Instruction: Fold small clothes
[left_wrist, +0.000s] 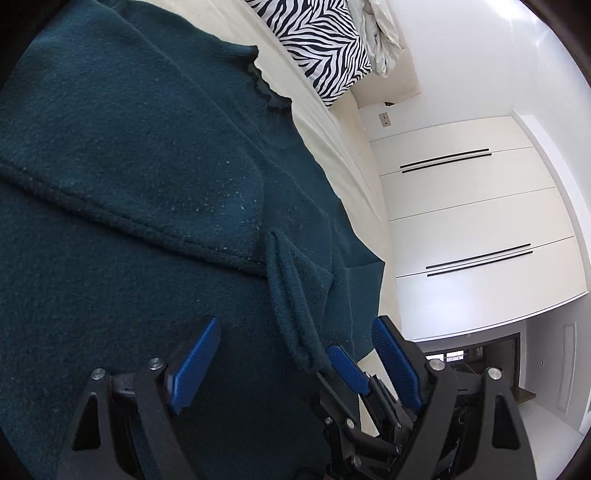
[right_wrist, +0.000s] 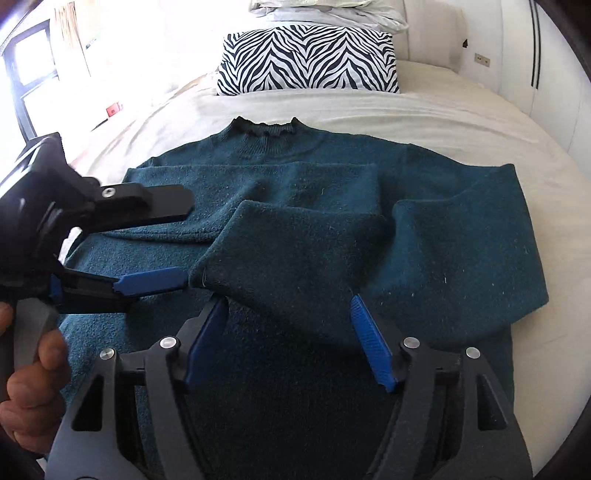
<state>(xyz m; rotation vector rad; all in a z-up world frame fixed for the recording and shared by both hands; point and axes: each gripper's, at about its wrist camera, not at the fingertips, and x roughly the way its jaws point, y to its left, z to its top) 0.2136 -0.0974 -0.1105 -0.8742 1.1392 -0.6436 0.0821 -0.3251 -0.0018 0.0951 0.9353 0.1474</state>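
- Left wrist view: sweater (left_wrist: 129, 166), dark teal knit, lies flat on the cream bed sheet (left_wrist: 343, 147) and fills most of your frame.
- Your left gripper (left_wrist: 295, 363) has its jaws spread wide above the knit, nothing between the blue pads.
- One ribbed cuff (left_wrist: 291, 295) runs toward the right gripper (left_wrist: 364, 363); whether that one pinches it cannot be told here.
- Zebra pillow (left_wrist: 325, 48) sits past the collar; white wardrobe (left_wrist: 472, 214) stands at right.
- Right wrist view: sweater (right_wrist: 443, 258) is spread collar away from you, both sleeves folded across the chest.
- Your right gripper (right_wrist: 291, 338) is wide open, with the folded sleeve (right_wrist: 295, 254) lying just ahead of it.
- Left gripper (right_wrist: 162, 247) reaches in from the left, jaws parted, its lower blue pad at the cuff edge.
- Zebra pillow (right_wrist: 306, 62) rests at the bed head.
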